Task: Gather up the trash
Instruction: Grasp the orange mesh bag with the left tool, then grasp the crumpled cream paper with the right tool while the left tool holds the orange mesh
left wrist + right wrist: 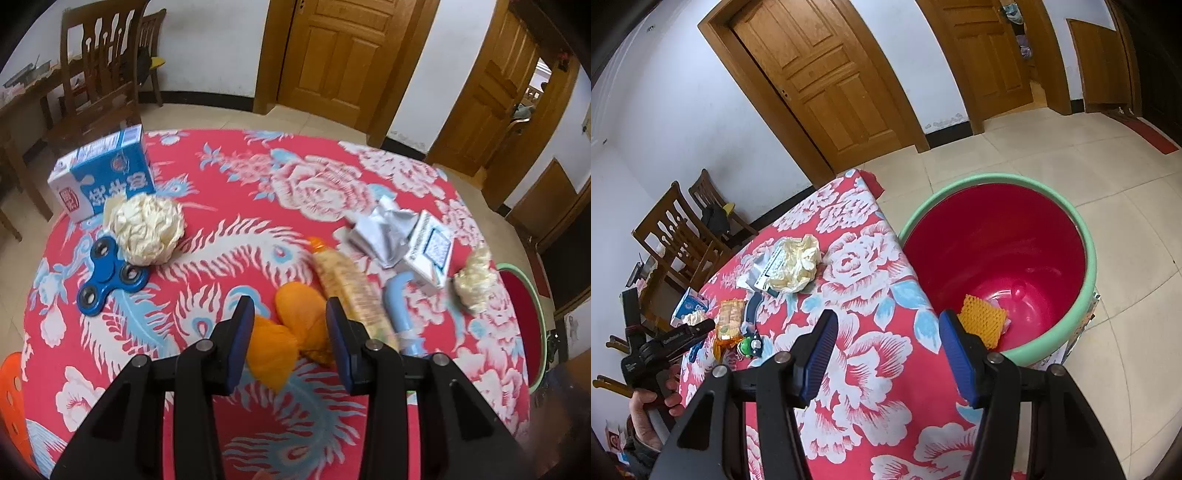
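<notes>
My left gripper (288, 301) hangs low over the red flowered tablecloth (229, 192), jaws open. An orange crumpled scrap (295, 332) lies on the cloth between and under its fingers. Just right of it lie a yellow snack packet (347, 288), crumpled white paper (388, 229) and a cream wad (476, 280). A bigger cream paper ball (147, 232) sits far left. My right gripper (886, 350) is open and empty over the table's edge, beside the red bin with a green rim (1089, 258). An orange foam net (982, 317) lies in the bin.
A blue milk carton (99, 173) and a blue fidget spinner (110, 277) sit at the table's left. A blue-handled tool (399, 306) and a green toy (750, 345) lie by the packet. Wooden chairs (99, 74) stand behind. A hand (646, 406) holds the left gripper.
</notes>
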The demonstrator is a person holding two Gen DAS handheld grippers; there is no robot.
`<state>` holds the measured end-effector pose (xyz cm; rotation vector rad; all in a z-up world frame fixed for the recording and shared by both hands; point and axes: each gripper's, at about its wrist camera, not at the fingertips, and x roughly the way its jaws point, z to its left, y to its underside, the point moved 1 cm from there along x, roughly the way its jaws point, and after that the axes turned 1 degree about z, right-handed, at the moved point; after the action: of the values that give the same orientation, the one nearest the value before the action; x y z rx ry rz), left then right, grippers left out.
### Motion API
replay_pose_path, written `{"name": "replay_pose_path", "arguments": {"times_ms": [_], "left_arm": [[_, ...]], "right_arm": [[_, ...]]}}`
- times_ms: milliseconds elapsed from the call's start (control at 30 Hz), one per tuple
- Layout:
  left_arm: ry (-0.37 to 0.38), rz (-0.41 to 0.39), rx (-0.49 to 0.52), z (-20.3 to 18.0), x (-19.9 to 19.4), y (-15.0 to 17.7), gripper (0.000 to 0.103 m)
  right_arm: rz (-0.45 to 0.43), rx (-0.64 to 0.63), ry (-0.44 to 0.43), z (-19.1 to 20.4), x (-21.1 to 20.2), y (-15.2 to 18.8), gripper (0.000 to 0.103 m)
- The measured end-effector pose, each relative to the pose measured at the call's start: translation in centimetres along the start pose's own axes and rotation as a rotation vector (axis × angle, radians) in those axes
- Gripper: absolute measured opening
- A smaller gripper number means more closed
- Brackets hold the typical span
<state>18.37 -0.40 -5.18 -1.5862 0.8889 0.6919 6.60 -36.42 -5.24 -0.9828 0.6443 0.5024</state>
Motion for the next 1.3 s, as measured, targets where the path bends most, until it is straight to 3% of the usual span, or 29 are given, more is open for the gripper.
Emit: {"name": "replay_pose_path", "arguments": {"times_ms": [300,633,900,1100,1300], "left_arm": [[0.046,0.031,0.003,-0.5,1.7,0.9,0.045],[-0.016,-0.015,0.043,-1.6,1.8,1.8,0.046],[0.021,-0.019,0.025,-1.6,1.1,2.1,0.034],[0.023,-0.101,0.058,-1.6,-1.4,1.6,0.033],[0.039,-0.132,0.054,-0.6,-2.5,0.3,0.033]], "right_arm": [[0.017,-0.004,0.000,0.4,0.7,0.1,0.060],[0.036,-0.023,-0.011,1.1,1.2,0.2,0.060],[0.061,-0.089,-0.036,3.3,1.9,-0.5,0.060],[0.072,-0.137,-0.052,5.4,2.7,-1.3,0.060],[0.093,-0.140,-0.064,7.6,4.6,-1.8,0.060]]}}
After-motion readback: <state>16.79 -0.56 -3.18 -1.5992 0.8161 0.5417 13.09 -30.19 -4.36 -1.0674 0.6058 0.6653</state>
